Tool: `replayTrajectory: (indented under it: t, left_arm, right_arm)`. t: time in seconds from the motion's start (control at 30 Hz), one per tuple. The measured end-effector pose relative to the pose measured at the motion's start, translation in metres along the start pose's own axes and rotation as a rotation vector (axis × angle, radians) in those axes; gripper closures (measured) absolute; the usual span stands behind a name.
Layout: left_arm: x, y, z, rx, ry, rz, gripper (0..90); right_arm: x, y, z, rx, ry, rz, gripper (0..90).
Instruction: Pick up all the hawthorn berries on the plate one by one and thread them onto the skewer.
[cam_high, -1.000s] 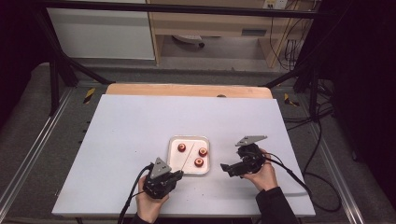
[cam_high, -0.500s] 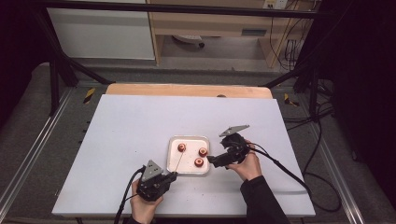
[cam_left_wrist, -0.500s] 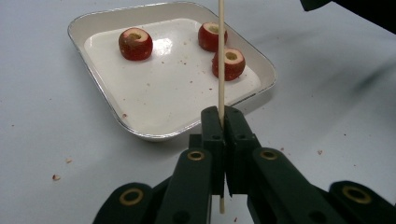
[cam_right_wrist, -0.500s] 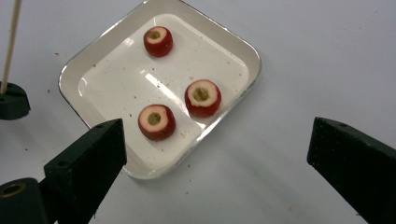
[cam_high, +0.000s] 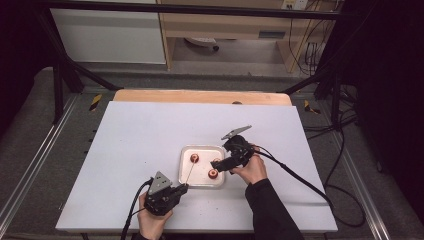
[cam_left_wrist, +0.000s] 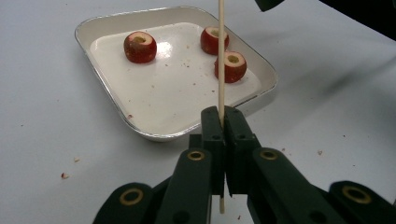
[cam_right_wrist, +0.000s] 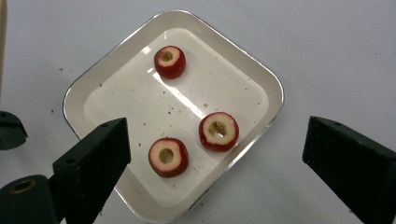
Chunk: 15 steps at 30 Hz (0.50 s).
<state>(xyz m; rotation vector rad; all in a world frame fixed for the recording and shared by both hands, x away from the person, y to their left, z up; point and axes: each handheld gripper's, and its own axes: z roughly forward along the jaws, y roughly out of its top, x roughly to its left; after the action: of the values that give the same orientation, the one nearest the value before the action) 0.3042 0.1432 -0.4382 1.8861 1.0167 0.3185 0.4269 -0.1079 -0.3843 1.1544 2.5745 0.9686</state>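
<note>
Your right claw (cam_high: 223, 164) has moved over the tray (cam_high: 186, 176), spread above 3 cored fruits (cam_right_wrist: 218, 131); your left claw (cam_left_wrist: 223, 122) pinches the skewer (cam_left_wrist: 220, 56) pointing at them.

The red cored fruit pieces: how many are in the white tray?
3, all inside the white rectangular tray: one far red cored fruit piece alone, two nearer pieces side by side. None seems hidden.

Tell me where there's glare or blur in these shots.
Right gripper view: a bright streak of glare crosses the tray floor. Left gripper view: the fruit pieces look sharp; the near jaws are slightly soft. High view: white table evenly lit, surroundings dark.
</note>
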Motion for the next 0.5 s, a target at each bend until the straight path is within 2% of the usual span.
replayTrajectory:
  t: [0.17,0.23,0.3,0.33,0.37,0.47,0.5]
  left_arm:
    - [0.001,0.000,0.000,0.000,0.005,0.004,88.3]
    - [0.001,0.000,0.000,0.002,0.005,0.005,88.3]
    - [0.000,0.000,0.000,0.008,-0.003,0.006,88.3]
    - [0.000,0.000,0.000,0.010,-0.003,0.008,88.3]
    - [0.000,0.000,0.000,0.011,0.001,0.009,88.3]
    - [0.002,-0.001,0.000,0.015,0.000,0.007,88.3]
    - [0.002,-0.001,0.001,0.016,-0.005,0.004,88.3]
  right_arm:
    - [0.002,0.009,0.007,0.033,-0.006,0.002,14.9]
    - [0.002,0.013,0.011,0.044,0.007,0.008,18.2]
    - [0.001,0.018,0.018,0.080,0.009,0.028,24.4]
    - [0.001,0.018,0.018,0.080,0.009,0.028,24.4]
    - [0.002,0.020,0.022,0.108,0.019,0.046,27.5]
    - [0.001,0.021,0.026,0.131,0.013,0.063,31.3]
    - [0.000,0.021,0.030,0.156,0.004,0.083,34.6]
